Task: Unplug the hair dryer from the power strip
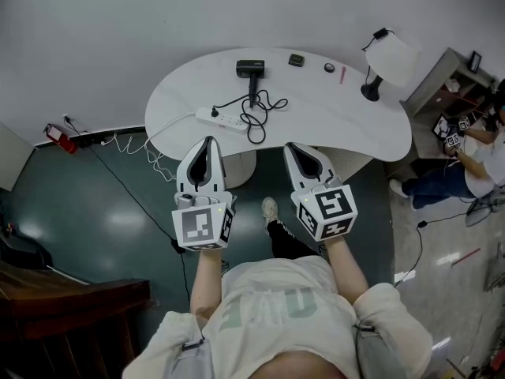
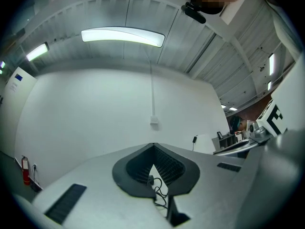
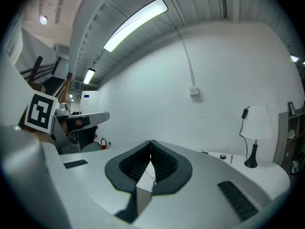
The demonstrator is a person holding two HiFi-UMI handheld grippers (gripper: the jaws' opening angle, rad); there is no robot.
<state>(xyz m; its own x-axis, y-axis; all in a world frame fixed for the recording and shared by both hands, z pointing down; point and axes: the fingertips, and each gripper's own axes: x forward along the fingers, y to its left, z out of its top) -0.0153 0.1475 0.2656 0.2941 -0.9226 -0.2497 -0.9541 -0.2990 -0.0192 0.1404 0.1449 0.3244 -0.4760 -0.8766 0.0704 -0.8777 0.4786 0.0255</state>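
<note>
Pulling risk: the power strip lies loose on the table. In my judgement a tug on the plug with nothing pinning the strip would drag the whole strip toward you instead of freeing the plug.
Left gripper: its jaws are pressed together and hold nothing. In the left gripper view only a far-off bit of black cord shows past the tips. Arrive like this and you can only nudge things, so part the jaws first.
Right gripper: this one is also closed tight and empty. It is level with the left gripper and touches nothing.
Table edge: it is just ahead of both sets of tips. Both grippers are well short of the task's things.
Power strip: it is ahead of the left gripper, slightly toward the right one.
Plug: it is seated in the strip's near-left part, small and black. It is easy to miss, or to clip a neighbouring socket.
Cord: it loops ahead, between the lines of the two grippers. A jaw could snag a loop and yank the dryer.
Hair dryer: it is the farthest thing, beyond the cord loops, lying on the table. It could slide if the cord goes taut.
</note>
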